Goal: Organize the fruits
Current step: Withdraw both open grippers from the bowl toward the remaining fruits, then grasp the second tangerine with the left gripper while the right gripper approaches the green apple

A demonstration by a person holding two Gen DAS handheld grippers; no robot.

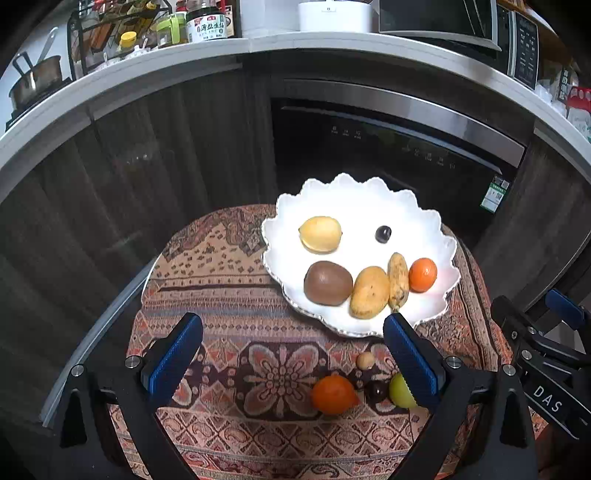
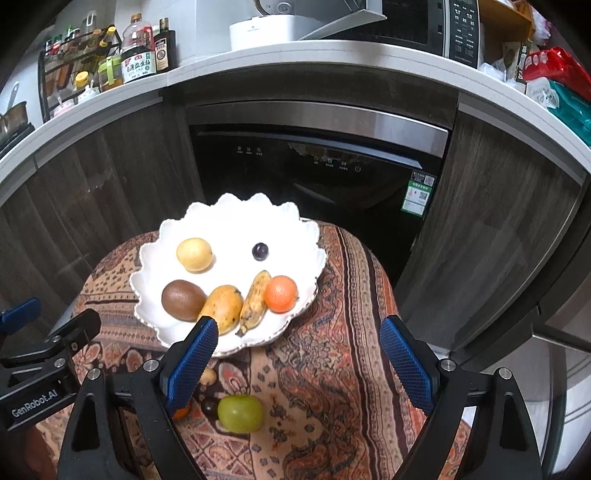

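Observation:
A white scalloped plate (image 1: 369,195) (image 2: 236,210) on a patterned cloth holds a lemon (image 1: 320,234), a dark grape (image 1: 383,234), a kiwi (image 1: 327,283), a mango (image 1: 369,292), a small banana (image 1: 398,280) and a tangerine (image 1: 422,274). On the cloth near me lie an orange fruit (image 1: 333,394), a dark grape (image 1: 376,391), a green fruit (image 2: 240,412) and a small tan fruit (image 1: 365,360). My left gripper (image 1: 293,354) is open and empty above the cloth. My right gripper (image 2: 299,360) is open and empty, right of the green fruit.
The small round table (image 1: 221,280) stands before a dark built-in oven (image 2: 317,162) and wood cabinets. The counter above carries bottles (image 2: 138,55), a pot (image 1: 35,81), a white appliance (image 1: 334,16) and a microwave (image 2: 443,26).

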